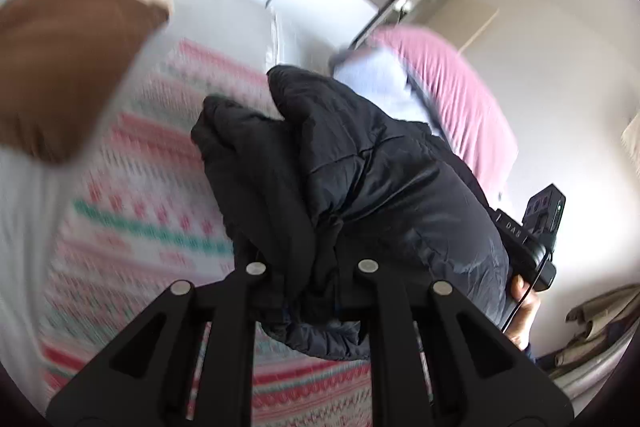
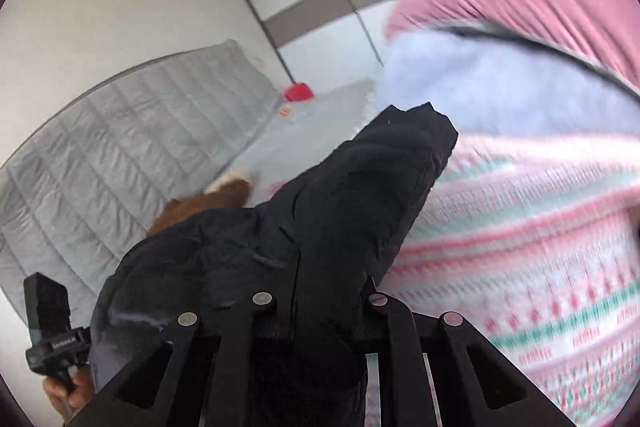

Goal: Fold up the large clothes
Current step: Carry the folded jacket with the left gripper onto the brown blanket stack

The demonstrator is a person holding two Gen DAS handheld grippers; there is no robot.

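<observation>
My left gripper (image 1: 312,291) and right gripper (image 2: 320,323) jaws each clench the black puffer jacket (image 1: 360,167); I should lift evenly, clear of the patterned bedspread (image 1: 152,187).

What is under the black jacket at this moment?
Under the black jacket lies a patterned bedspread in pink, white and green stripes. Both grippers, left and right, pinch the jacket. Whatever lies directly beneath its bulk is covered.

The black puffer jacket (image 1: 352,179) bunches over both claws' fingertips, hiding them. Beyond the jacket the patterned blanket (image 1: 152,187) smears into streaks — its motifs unreadable. The brown cushion (image 1: 68,67), left of the jacket, is blurred and cut by the frame edge. The small red object (image 2: 298,92) far behind stays too tiny to identify.
</observation>
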